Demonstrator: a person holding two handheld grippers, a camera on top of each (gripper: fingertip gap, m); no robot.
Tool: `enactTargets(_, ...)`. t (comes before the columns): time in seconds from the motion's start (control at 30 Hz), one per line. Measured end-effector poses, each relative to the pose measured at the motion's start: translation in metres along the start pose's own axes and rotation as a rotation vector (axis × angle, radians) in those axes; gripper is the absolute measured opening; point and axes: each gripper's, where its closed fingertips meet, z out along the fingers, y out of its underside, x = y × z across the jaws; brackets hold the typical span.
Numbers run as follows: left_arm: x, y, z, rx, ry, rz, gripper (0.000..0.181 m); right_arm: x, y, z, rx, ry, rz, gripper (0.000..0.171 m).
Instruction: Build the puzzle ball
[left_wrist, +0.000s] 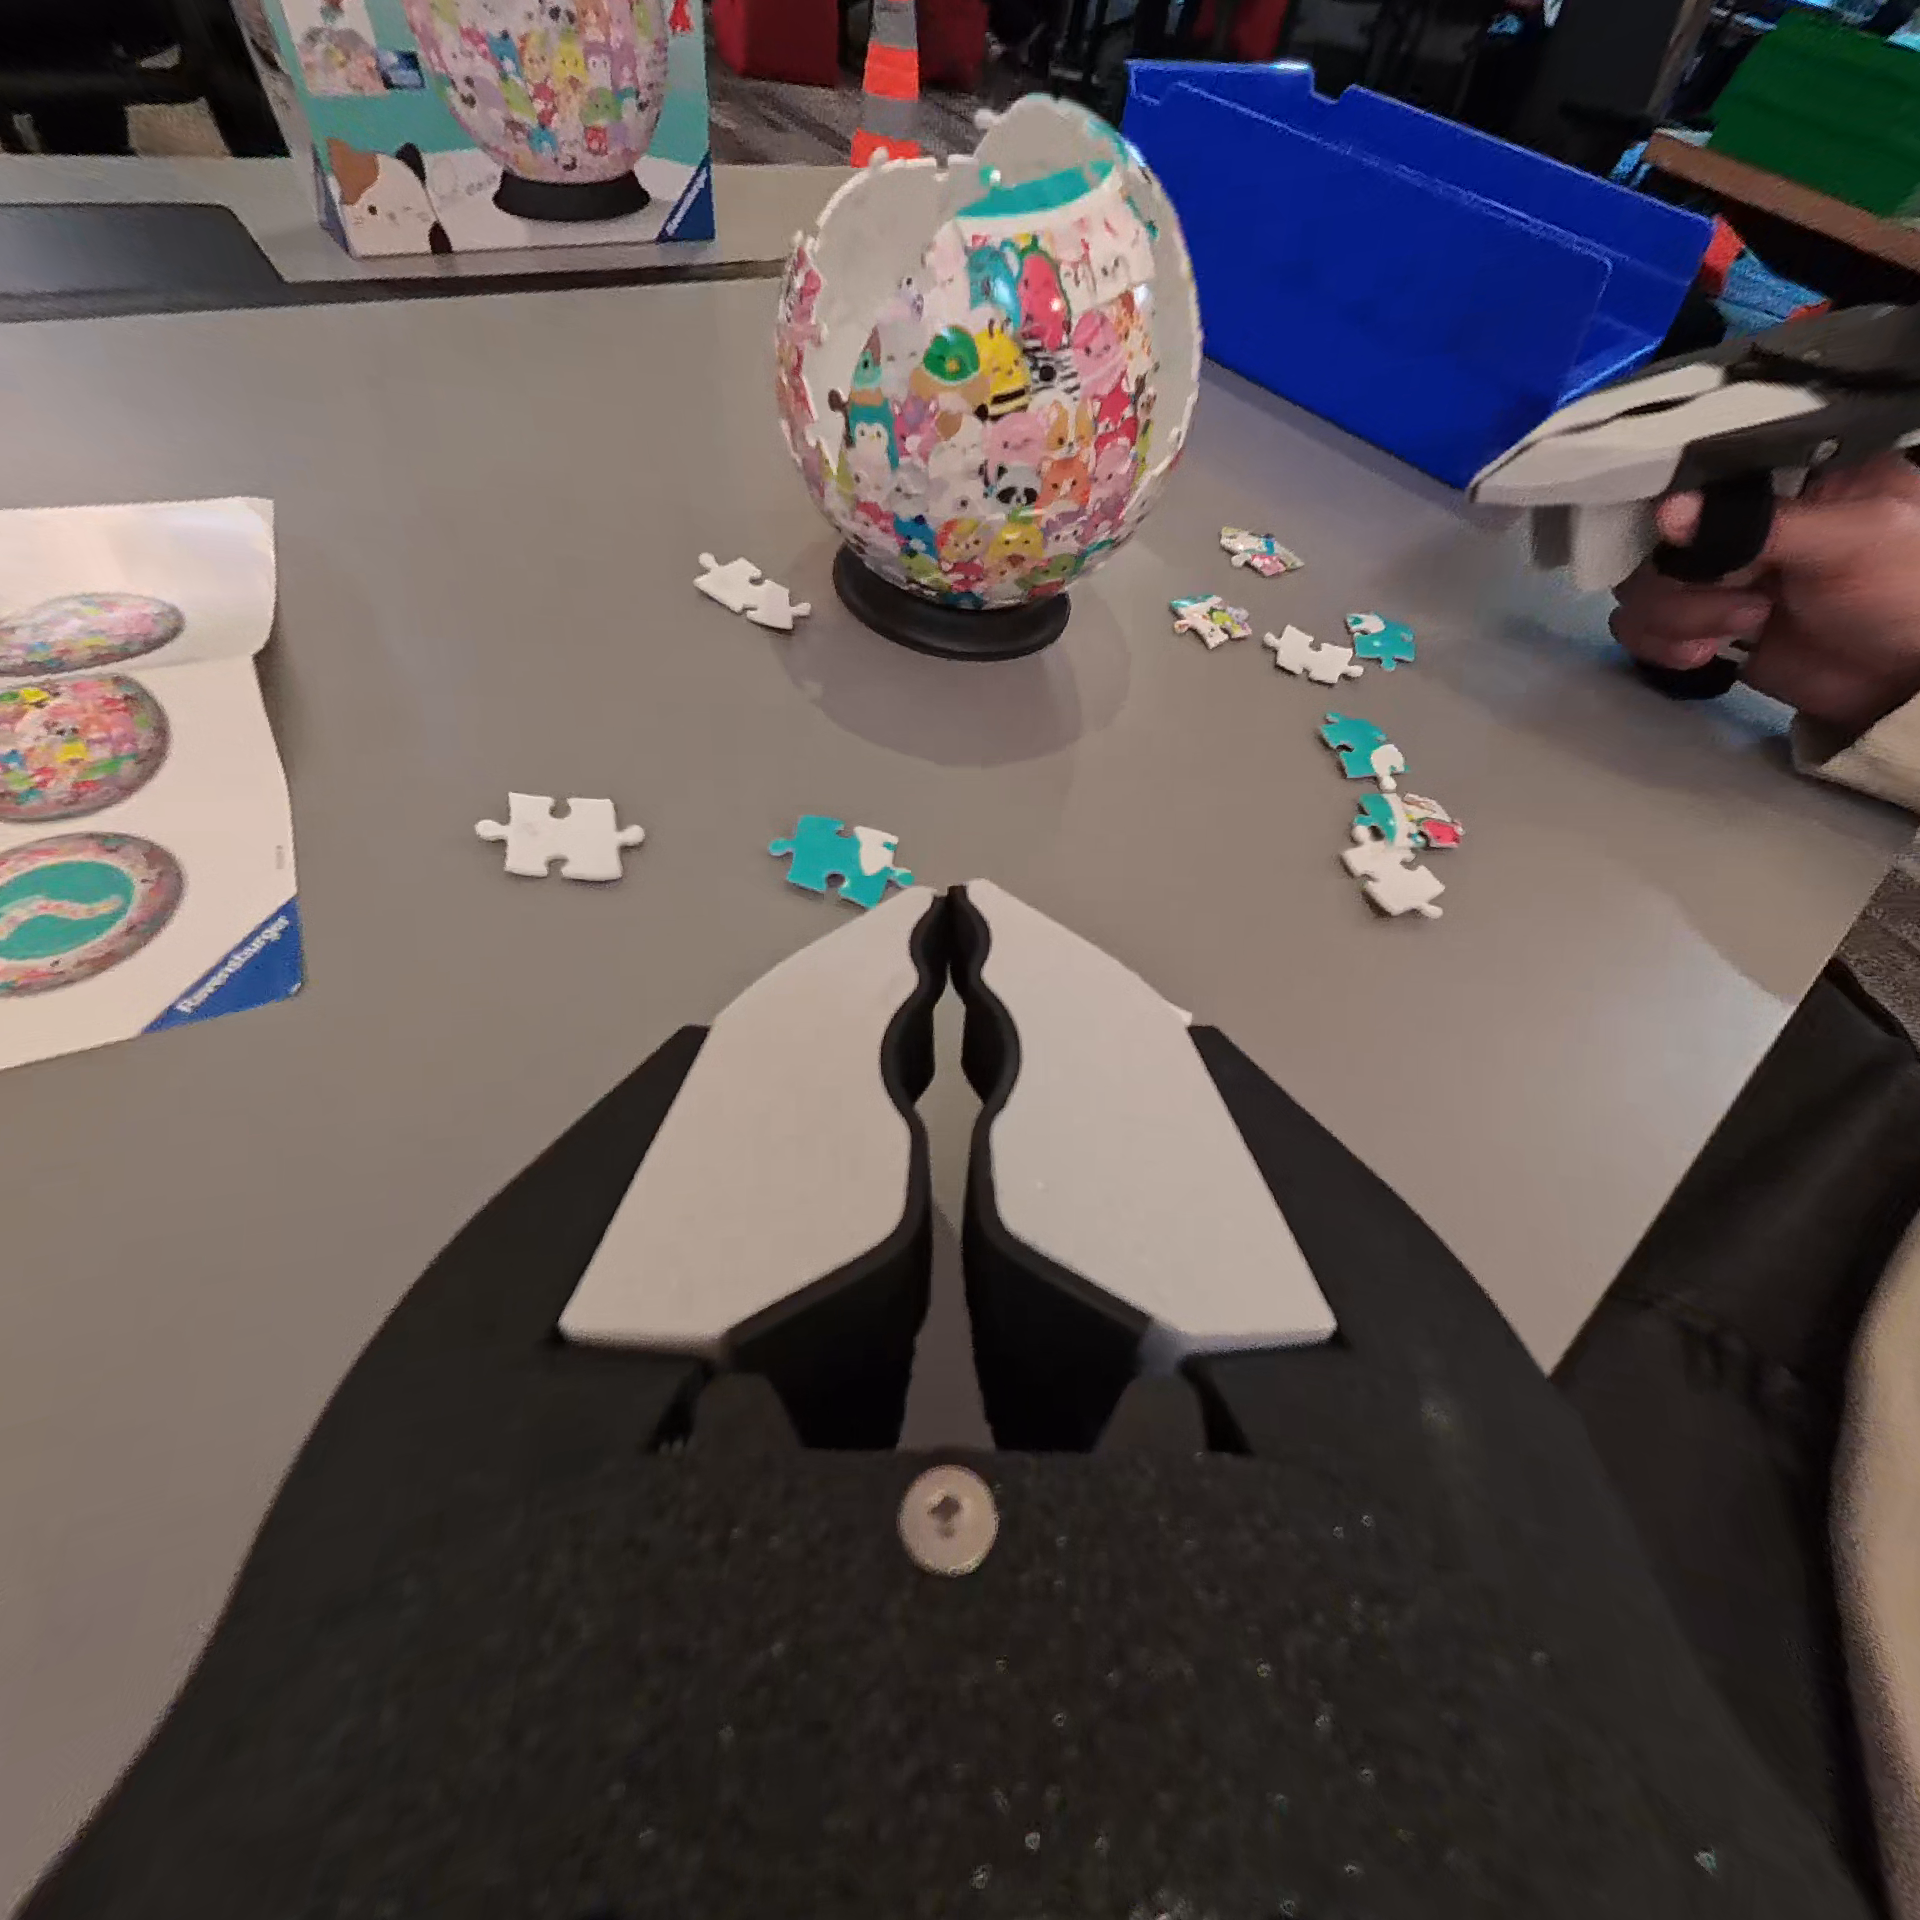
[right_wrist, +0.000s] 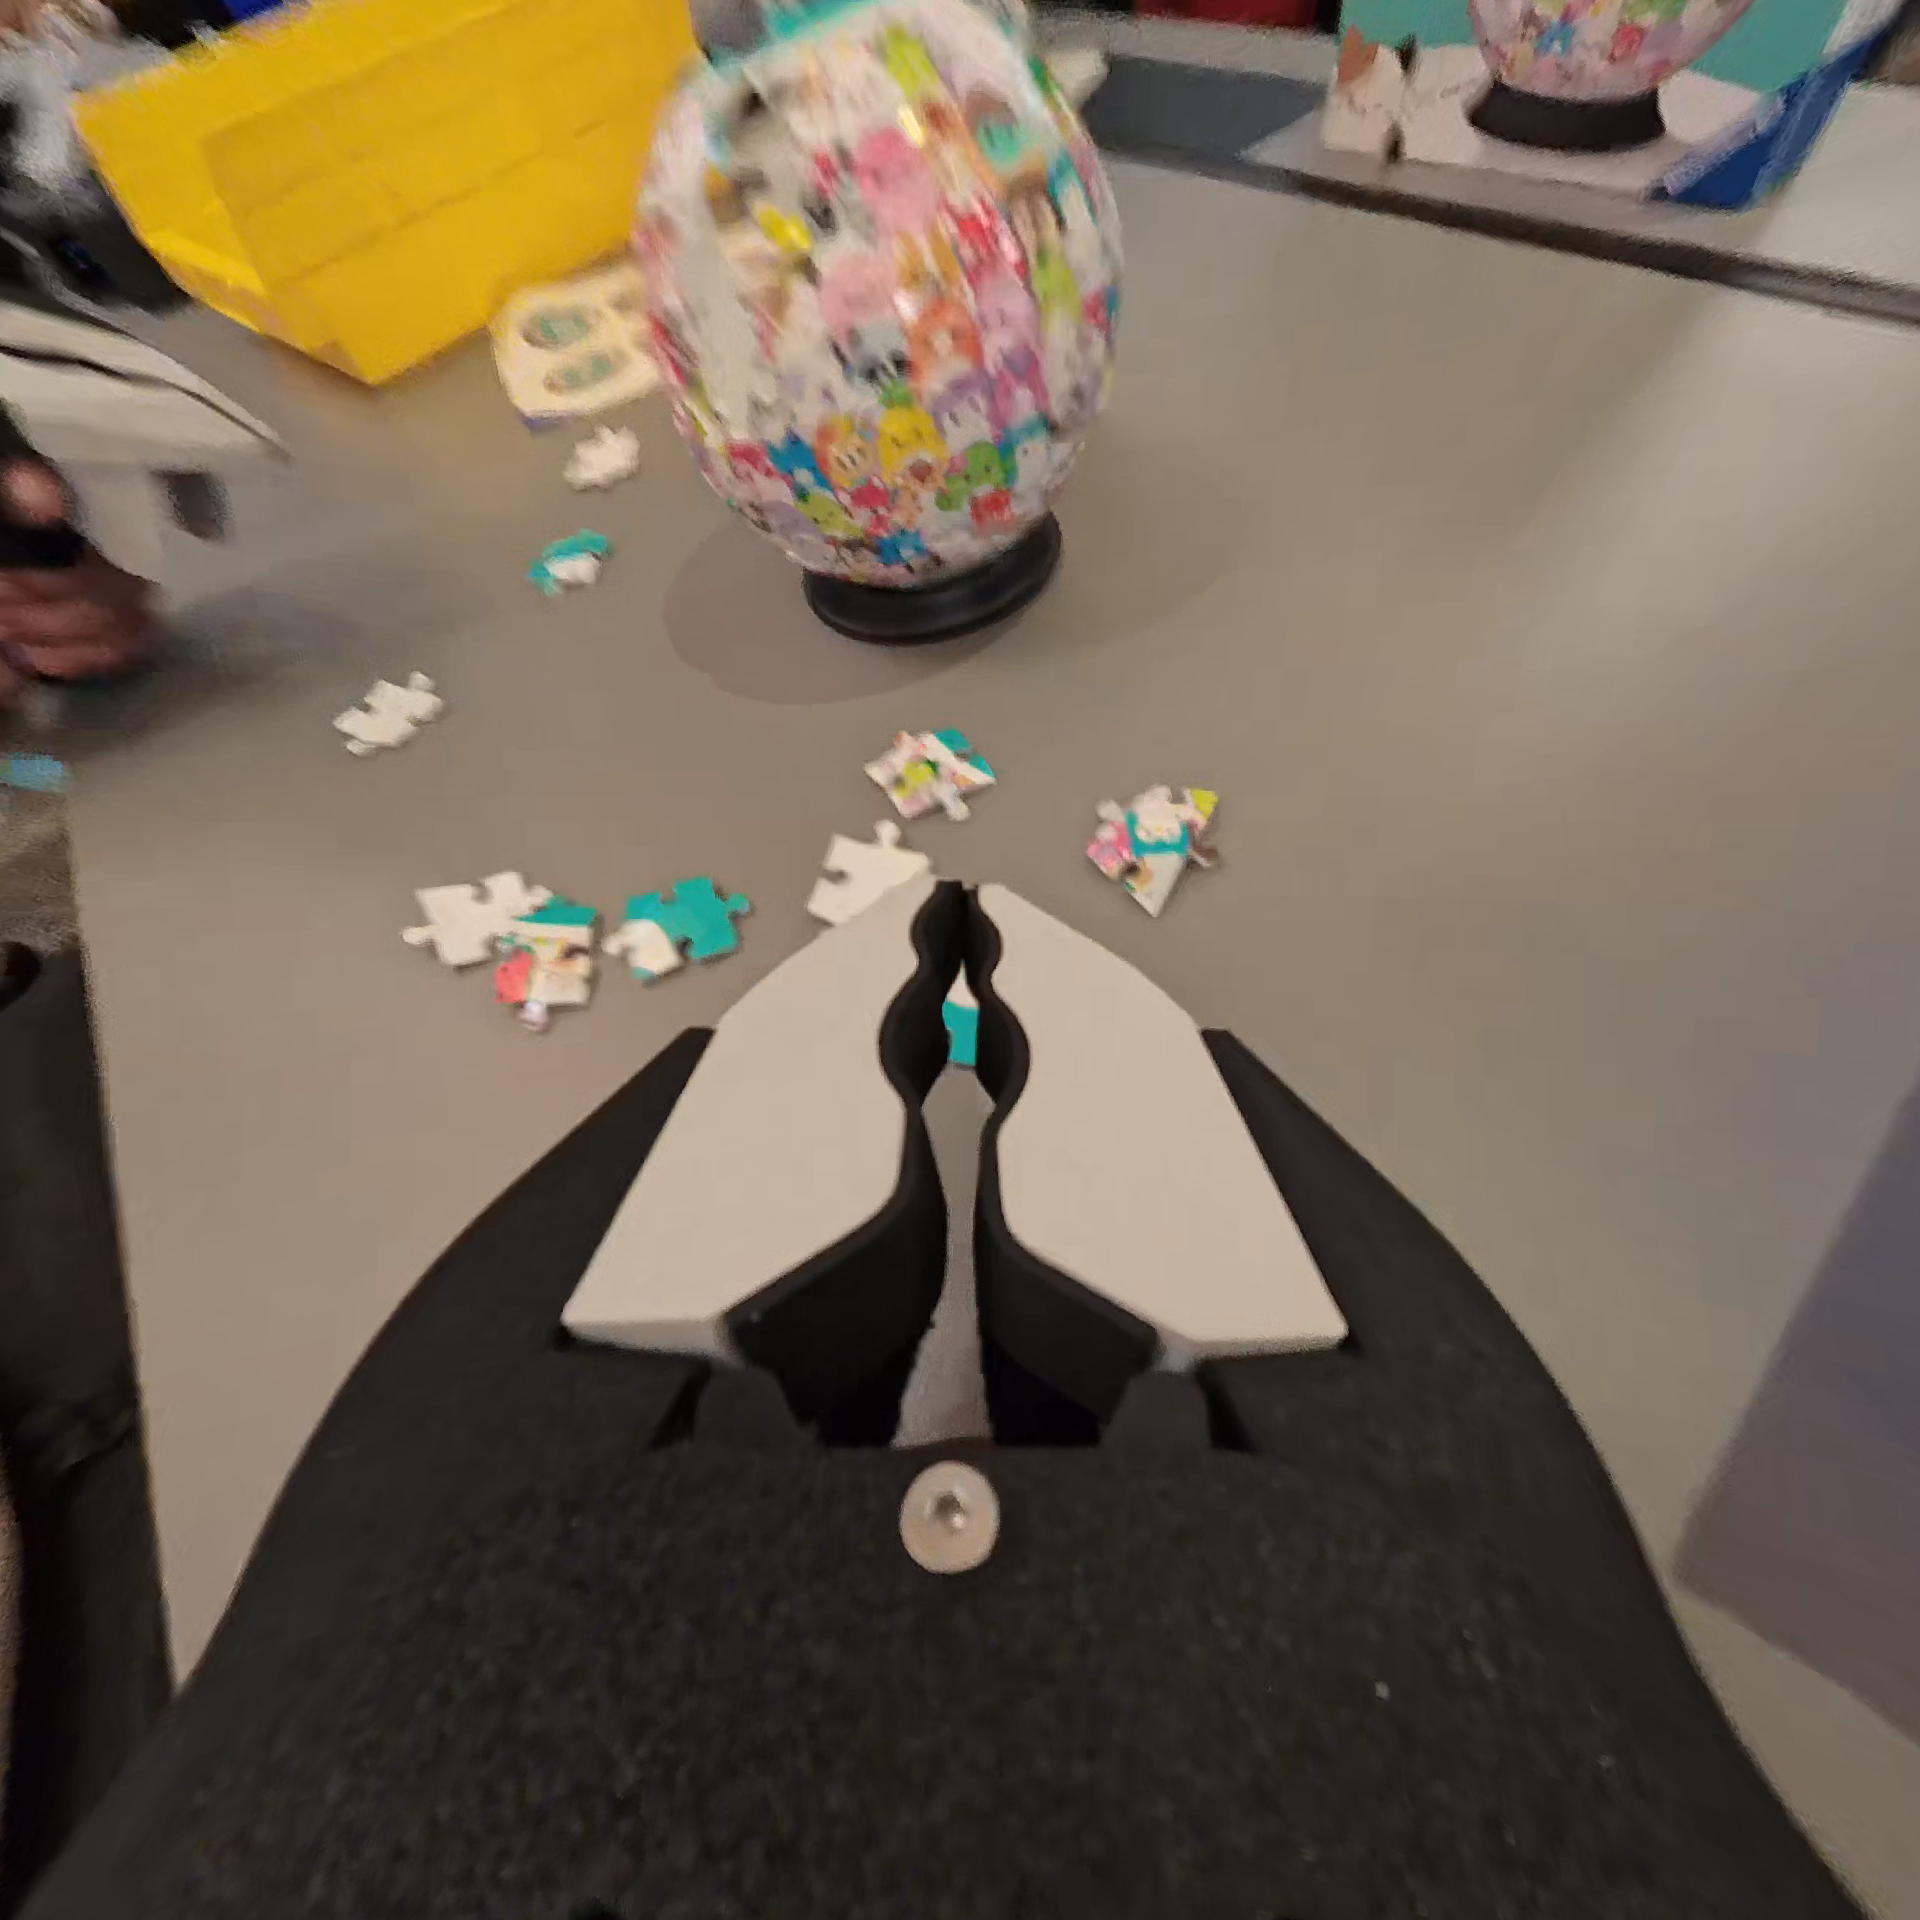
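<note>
Here the grey worktop (left_wrist: 416, 436) carries one puzzle ball (left_wrist: 987, 364), upright on its black stand (left_wrist: 951, 623) with its top unfinished, straight ahead of both grippers. Ten loose pieces lie around it. The left gripper (left_wrist: 948, 896), pressed together and empty, sits just beside a teal piece (left_wrist: 840, 858). The right gripper (right_wrist: 961, 894) looks pressed together; teal shows between its fingers, perhaps a held piece.

Right wrist view's all smear: the puzzle ball (right_wrist: 883, 312) has its top cut off, artwork unreadable. A teal piece (right_wrist: 961, 1029) peeks between the right gripper (right_wrist: 961, 896) fingers, mostly hidden, grip unclear. The left gripper (right_wrist: 125, 436) is half out of frame, jaws indiscernible there.
</note>
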Motion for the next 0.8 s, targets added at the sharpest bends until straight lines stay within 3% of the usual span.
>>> enactTargets(0.1, -0.007, -0.009, 0.0, 0.06, 0.018, 0.017, 0.0, -0.013, -0.023, -0.007, 0.135, -0.038, -0.065, 0.0)
enactTargets(0.2, -0.018, -0.017, -0.001, 0.107, -0.011, 0.007, 0.0, -0.019, -0.031, -0.008, 0.164, -0.02, -0.129, 0.0)
enactTargets(0.47, -0.026, -0.011, 0.007, 0.044, -0.045, 0.03, 0.001, -0.021, 0.012, 0.025, -0.136, -0.008, -0.224, 0.0)
enactTargets(0.8, -0.031, -0.009, -0.005, 0.064, -0.049, -0.063, 0.006, -0.031, 0.019, 0.022, -0.163, -0.013, -0.23, 0.001)
